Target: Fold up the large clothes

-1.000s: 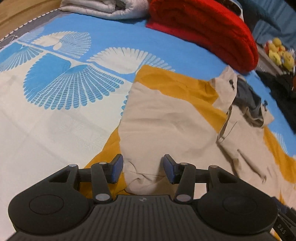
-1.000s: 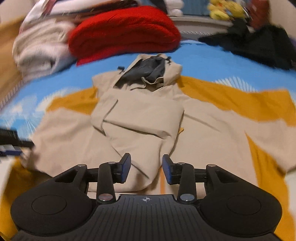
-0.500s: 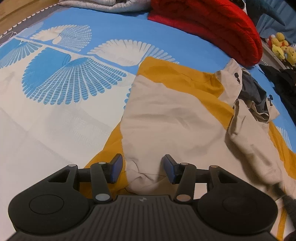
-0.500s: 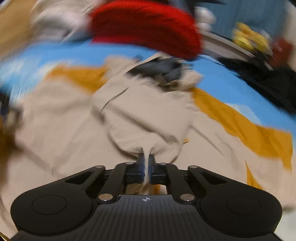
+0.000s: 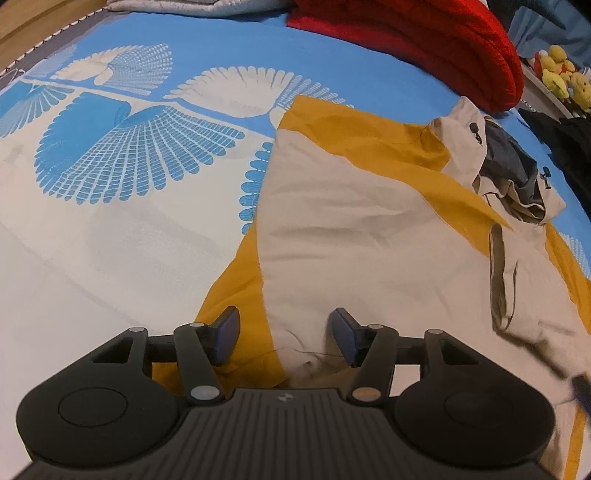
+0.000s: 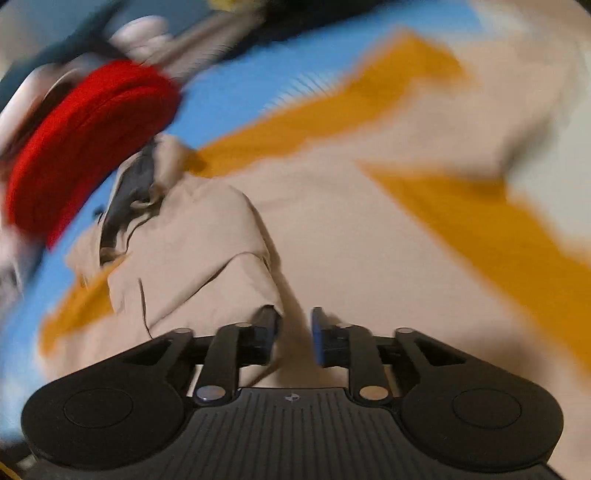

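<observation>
Where it lies: while it sprawls across the blue and white bed cover, the beige and mustard jacket lies flat, hood toward the pillows, one sleeve folded over the chest.
Left tongs: apart, having just opened wider, pads either side of a bunched beige hem corner without pressing it.
Right tongs: a narrow gap, having just opened from a pinch; the folded sleeve's edge is beside one pad, with no clear grip in the blurred view.
Around: a red blanket just beyond the hood, grey bedding beside it, dark clothes and yellow plush toys at the far side.
In the way: nothing lies on the jacket.
</observation>
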### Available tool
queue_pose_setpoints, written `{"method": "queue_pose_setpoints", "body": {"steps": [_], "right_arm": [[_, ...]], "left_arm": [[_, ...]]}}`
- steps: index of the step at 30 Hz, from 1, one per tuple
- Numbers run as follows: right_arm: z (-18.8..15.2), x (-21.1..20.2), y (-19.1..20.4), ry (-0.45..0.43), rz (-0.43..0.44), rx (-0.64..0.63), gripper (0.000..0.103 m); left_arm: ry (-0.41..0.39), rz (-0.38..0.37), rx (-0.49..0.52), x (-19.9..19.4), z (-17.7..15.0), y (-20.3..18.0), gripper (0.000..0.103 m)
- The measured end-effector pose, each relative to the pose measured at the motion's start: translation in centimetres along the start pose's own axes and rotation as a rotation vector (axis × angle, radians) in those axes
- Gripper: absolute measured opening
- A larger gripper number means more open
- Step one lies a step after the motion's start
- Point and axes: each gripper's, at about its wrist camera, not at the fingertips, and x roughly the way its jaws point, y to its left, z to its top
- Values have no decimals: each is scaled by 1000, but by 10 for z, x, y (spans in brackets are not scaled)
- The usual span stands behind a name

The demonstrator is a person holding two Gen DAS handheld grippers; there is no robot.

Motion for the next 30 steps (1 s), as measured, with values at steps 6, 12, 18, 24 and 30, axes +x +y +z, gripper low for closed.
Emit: {"method": "queue_pose_setpoints", "body": {"steps": [6,12,18,24,30], "right_arm": [[-13,-10,63,-124,56,-599,52],[-39,13,92,-82,43,-933,52],[-46,29,93,-93,-7,-1055,7],[23,-14,34,-273,162,-231,0],[39,-4,-32,-175,-10,203,5]], "left_arm": [[10,7,-13,0,3,0,62],[17,-3,-8,-2,4,-2,62],[20,1,-3,0,4,-3,62],[16,4,3,-1,3,-3,62],[13,6,5,-2,1,-3,62]]}}
